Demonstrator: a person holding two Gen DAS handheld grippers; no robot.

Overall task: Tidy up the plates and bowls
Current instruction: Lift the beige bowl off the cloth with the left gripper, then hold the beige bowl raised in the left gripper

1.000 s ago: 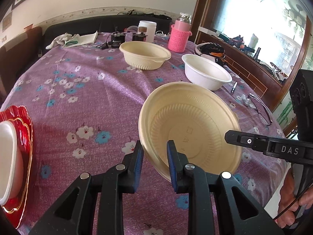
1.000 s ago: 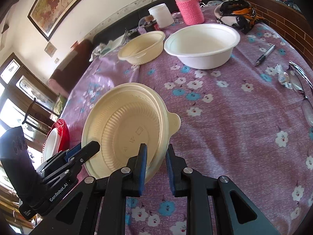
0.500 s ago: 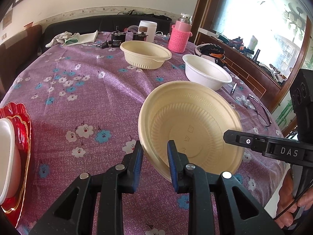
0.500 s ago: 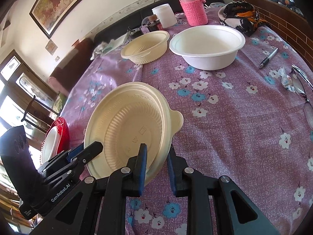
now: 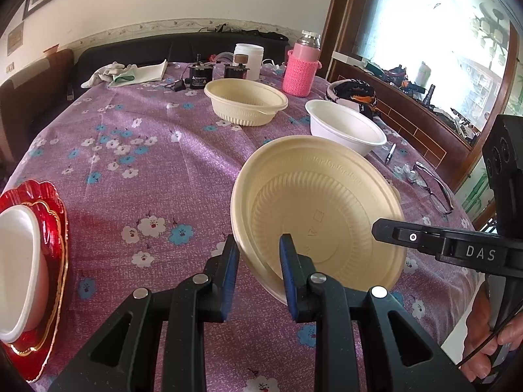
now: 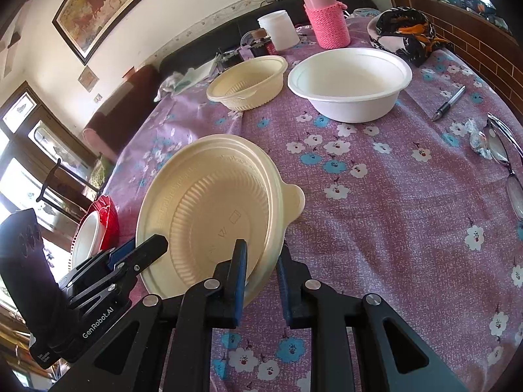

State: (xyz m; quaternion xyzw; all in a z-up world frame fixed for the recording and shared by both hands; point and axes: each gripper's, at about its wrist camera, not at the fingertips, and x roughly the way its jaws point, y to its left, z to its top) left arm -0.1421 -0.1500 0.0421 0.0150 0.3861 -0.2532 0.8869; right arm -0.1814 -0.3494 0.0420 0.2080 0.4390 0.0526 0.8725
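Note:
Both grippers hold one cream plastic bowl [image 5: 320, 215] tilted above the purple tablecloth. My left gripper [image 5: 258, 261] is shut on its near left rim. My right gripper [image 6: 260, 271] is shut on its near right rim; the bowl [image 6: 212, 209] shows its inside and a tab handle there. A second cream bowl [image 5: 246, 101] [image 6: 248, 81] and a white bowl [image 5: 346, 127] [image 6: 351, 81] stand upright farther back. A red plate [image 5: 49, 215] with a white dish on it lies at the left table edge and also shows in the right wrist view [image 6: 106, 215].
A pink knit-sleeved bottle [image 5: 302, 65], a white jar [image 5: 248, 57], small black devices and a cloth [image 5: 127, 73] line the far side. A pen [image 6: 449, 99], candy and glasses [image 6: 510, 163] lie at the right. A dark patterned bundle [image 6: 405, 29] sits behind the white bowl.
Both grippers have carried the cream bowl slightly forward over the table; the far bowls look a little nearer. Both grips are unchanged.

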